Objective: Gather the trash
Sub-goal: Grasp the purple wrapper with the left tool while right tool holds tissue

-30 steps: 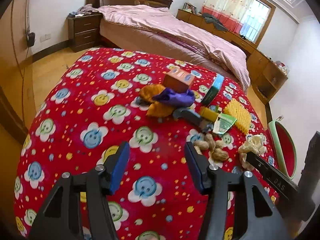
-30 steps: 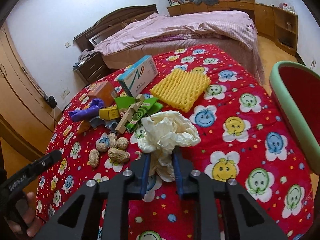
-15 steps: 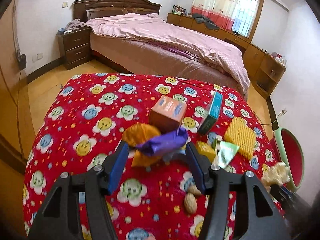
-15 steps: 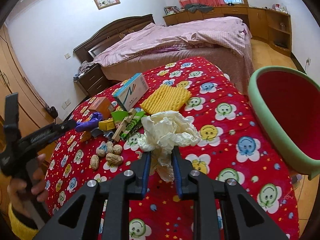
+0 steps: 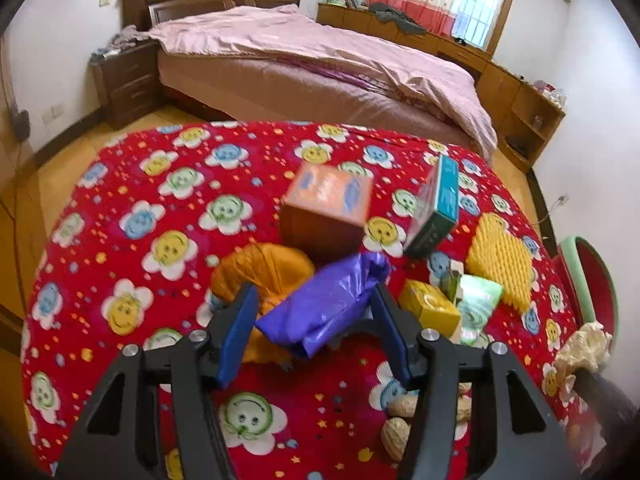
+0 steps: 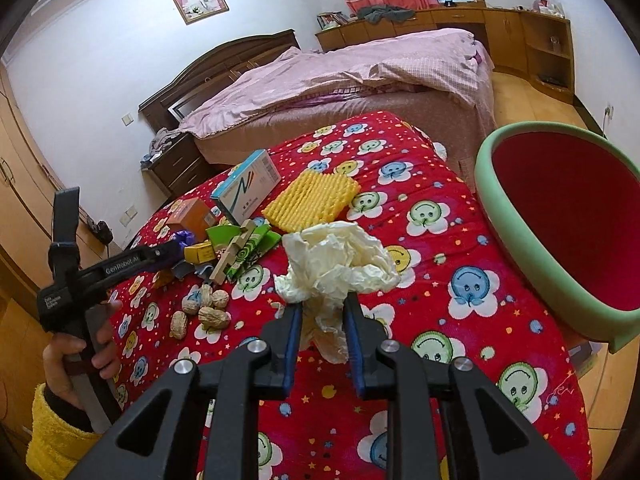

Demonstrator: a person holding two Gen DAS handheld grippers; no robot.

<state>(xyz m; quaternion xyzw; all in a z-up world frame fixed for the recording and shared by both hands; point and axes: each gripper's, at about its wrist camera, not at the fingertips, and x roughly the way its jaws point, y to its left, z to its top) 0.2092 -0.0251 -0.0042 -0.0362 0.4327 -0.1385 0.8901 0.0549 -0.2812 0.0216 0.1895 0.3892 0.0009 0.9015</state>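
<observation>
Straddling purple wrapper (image 5: 328, 304), left gripper (image 5: 312, 328) unclenched, just narrowing — orange box (image 5: 326, 210) beyond; right gripper (image 6: 322, 332) pinching crumpled paper (image 6: 338, 260) — bin (image 6: 520, 248) beside.

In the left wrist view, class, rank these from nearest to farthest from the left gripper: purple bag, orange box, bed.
1. Purple bag: between the left gripper's jaws.
2. Orange box: just beyond the bag, on the red cloth.
3. Bed: far behind, past the table.

Home bedroom, made bed (image 5: 320, 68), wooden nightstand (image 5: 128, 80), curtained window (image 5: 476, 0)
</observation>
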